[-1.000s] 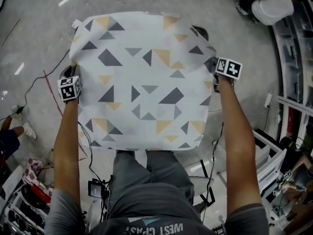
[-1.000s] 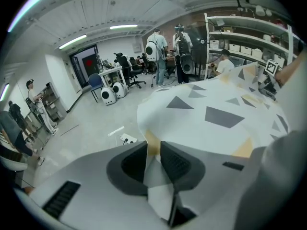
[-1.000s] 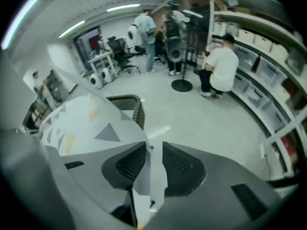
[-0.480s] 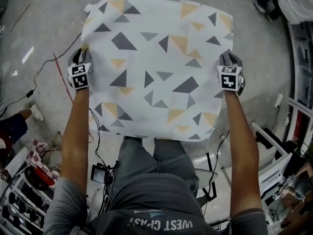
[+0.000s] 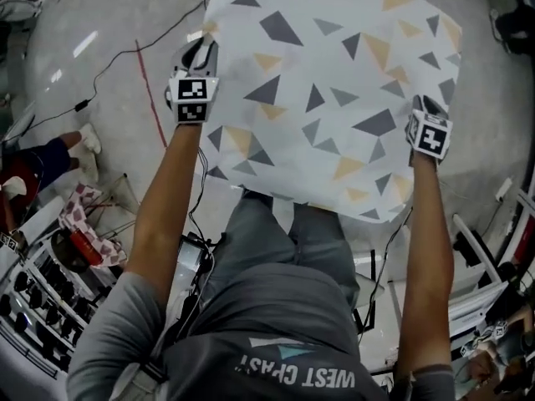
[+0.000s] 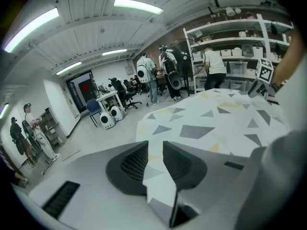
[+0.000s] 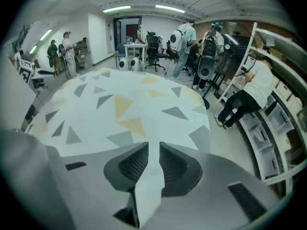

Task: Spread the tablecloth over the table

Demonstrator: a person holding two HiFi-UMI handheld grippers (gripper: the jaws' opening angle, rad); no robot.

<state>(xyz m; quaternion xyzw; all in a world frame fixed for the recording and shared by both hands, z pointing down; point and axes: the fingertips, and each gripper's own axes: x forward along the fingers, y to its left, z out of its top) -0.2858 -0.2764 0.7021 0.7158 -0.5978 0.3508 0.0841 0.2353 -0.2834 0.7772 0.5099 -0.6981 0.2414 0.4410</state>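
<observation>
Workshop floor (image 5: 100, 23) below; left tool (image 6: 155, 161) clamps tablecloth (image 5: 334, 82) edge; right tool (image 7: 153, 161), jaws just closing, pinches opposite edge.

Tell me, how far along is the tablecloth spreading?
Done: the tablecloth is unfolded and stretched flat. In hand: the left gripper and right gripper each pinch an edge; the right's jaws have just been closing on it. Left: lay it down smooth and release.
</observation>
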